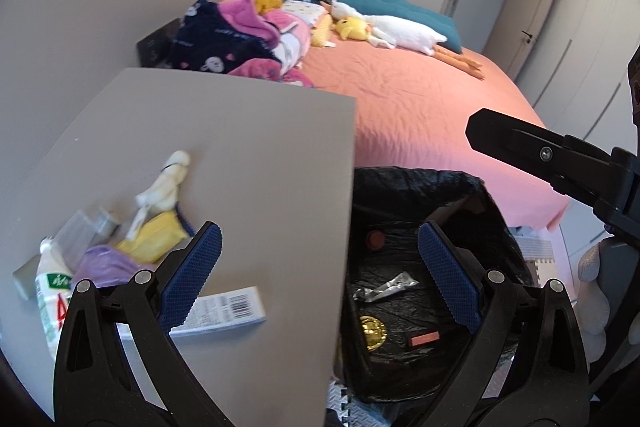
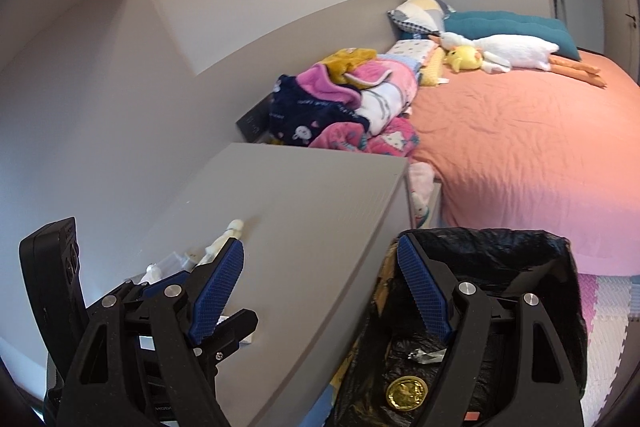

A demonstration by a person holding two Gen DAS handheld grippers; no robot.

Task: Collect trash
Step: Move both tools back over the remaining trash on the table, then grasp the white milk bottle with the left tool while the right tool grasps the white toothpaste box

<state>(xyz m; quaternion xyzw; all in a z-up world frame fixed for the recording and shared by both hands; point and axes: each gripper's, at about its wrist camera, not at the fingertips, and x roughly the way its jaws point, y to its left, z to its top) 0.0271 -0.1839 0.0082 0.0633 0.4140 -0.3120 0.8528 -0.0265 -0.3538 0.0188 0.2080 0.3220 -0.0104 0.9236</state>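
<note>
While both tools hang empty above the gap between nightstand and bin, the left gripper (image 1: pixel 320 275) has its blue pads spread wide, one over the grey tabletop and one over the liner; the right gripper (image 2: pixel 320 291) is just as wide, holding nothing. Below them, the black-lined trash bin (image 1: pixel 496 211) already holds a gold foil disc (image 1: pixel 373 331), a crumpled silver wrapper (image 1: pixel 386 286) and a small pink piece (image 1: pixel 425 338). On the nightstand (image 1: pixel 256 155) more litter waits: a barcoded white box (image 1: pixel 228 309) nearest the left pads, then a yellow pouch (image 1: pixel 154 239), a twisted white tissue (image 1: pixel 166 183) and a purple wad (image 1: pixel 102 267). My judgement is that the box is the easiest next pick; approach low, straddle its narrow sides, close firmly, then carry it well over the bin's rim before releasing.
</note>
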